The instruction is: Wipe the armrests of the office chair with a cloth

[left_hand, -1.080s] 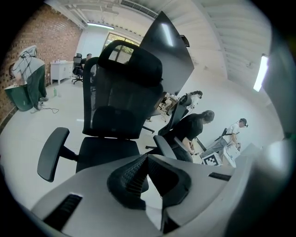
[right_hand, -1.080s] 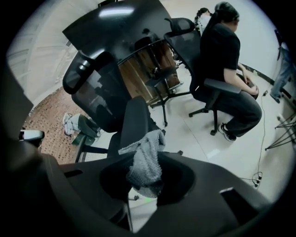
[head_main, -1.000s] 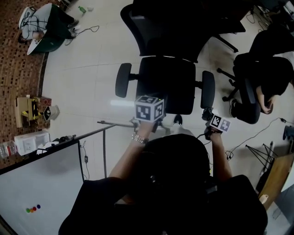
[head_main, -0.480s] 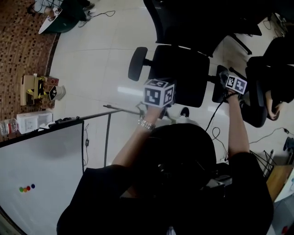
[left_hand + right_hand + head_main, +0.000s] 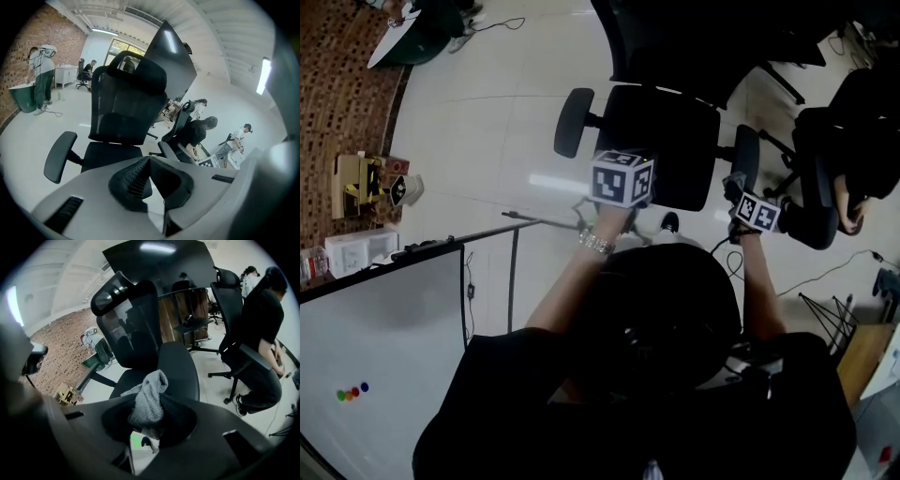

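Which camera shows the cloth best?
The right gripper view: the grey cloth sits bunched, close up, in the right hand-held gripper. In the head view I cannot make it out, and the left gripper view misses it entirely.

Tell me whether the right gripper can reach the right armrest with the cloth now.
Probably yes: the right gripper, shut on the cloth, sits just before the right armrest, with nothing between them.

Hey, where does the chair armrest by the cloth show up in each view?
Head view: armrest upper right, right of the seat.
Left gripper view: armrest just right of centre, beside the seat.
Right gripper view: armrest centre, directly behind the cloth.
Shared landmark: the chair's backrest.
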The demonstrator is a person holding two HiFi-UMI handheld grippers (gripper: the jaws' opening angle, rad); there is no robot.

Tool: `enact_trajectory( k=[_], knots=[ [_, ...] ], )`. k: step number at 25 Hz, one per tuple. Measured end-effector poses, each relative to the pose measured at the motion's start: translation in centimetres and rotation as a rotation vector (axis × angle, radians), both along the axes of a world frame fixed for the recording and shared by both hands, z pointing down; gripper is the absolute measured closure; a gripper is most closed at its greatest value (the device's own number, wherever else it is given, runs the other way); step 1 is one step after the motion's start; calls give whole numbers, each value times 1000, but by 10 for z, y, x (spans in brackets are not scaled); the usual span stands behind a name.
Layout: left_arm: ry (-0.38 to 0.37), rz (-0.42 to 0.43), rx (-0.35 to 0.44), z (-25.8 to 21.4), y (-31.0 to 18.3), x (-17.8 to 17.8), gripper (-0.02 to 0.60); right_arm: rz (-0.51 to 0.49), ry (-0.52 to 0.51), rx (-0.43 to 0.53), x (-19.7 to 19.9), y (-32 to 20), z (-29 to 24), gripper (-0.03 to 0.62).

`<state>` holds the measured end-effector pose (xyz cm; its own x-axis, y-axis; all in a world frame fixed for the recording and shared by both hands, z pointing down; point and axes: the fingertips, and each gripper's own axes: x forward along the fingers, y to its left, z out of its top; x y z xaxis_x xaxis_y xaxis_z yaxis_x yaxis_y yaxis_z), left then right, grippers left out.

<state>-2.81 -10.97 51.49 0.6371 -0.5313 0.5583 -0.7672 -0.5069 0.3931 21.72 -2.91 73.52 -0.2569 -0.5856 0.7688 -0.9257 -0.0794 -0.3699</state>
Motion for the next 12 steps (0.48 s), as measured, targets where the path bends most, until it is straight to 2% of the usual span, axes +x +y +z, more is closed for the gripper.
enact_trajectory(
  k=[5,12],
  knots=[
    [28,42,-1,2,4,13,581,27,-13,-18,-12,29,0,502],
    [44,69,-3,4,13,6,581,22,9,-119,-19,51,15,502]
  ],
)
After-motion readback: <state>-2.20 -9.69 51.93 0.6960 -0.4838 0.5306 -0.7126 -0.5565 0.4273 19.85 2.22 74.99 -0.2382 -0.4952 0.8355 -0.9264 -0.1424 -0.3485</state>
